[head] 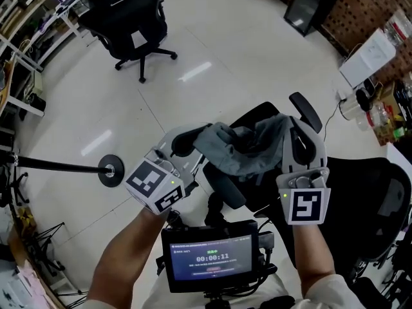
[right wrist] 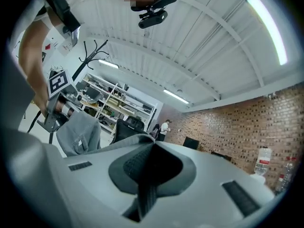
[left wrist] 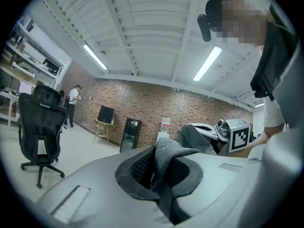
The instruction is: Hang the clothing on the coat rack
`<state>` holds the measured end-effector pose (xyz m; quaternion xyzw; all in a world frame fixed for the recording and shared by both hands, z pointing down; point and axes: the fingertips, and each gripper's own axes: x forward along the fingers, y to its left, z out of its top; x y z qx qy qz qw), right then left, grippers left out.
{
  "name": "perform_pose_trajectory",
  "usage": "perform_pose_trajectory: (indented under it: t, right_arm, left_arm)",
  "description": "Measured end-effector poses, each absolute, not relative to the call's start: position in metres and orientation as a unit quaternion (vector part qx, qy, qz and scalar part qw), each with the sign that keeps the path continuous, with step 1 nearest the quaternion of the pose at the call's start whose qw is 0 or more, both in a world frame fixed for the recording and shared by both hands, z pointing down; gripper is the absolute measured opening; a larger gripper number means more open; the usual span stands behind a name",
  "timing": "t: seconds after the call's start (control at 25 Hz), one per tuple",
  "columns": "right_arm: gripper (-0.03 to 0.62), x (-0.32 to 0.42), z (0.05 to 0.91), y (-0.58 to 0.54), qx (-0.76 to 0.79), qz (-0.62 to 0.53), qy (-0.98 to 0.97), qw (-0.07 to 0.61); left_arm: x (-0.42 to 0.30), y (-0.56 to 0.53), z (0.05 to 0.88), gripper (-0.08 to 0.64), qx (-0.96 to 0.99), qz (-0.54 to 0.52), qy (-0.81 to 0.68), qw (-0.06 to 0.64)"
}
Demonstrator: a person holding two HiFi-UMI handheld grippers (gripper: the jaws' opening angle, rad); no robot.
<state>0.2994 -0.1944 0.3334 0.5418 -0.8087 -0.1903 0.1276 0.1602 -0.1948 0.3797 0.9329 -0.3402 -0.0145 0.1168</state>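
Note:
A grey garment hangs stretched between my two grippers, held up in front of me. My left gripper is shut on its left end; in the left gripper view the grey cloth bulges out between the closed jaws of that gripper. My right gripper is shut on the right end, and in its own view the right gripper pinches a thin cloth edge while the rest of the garment droops at left. The coat rack's round base stands on the floor at left, and its hooks show overhead.
One black office chair stands at the far left, and another is close on my right beneath the garment. A small screen sits at my chest. Shelves line the left wall. A person stands far off by a brick wall.

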Motion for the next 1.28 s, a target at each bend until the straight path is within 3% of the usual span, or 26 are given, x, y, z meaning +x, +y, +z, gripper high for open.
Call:
perform_pose_trajectory:
  t: [0.6,1.28]
  right_arm:
    - [0.006,0.251,0.223,-0.204,0.503,-0.223,-0.834,0.026]
    - [0.006,0.078,0.158,-0.171,0.359,-0.269,-0.893,-0.042]
  left_arm:
    - [0.115,-0.193,0.232,0.008,0.927,-0.117,-0.354,0.042]
    - [-0.037,-0.133,0.163,0.008,0.877,-0.135,-0.460,-0.040]
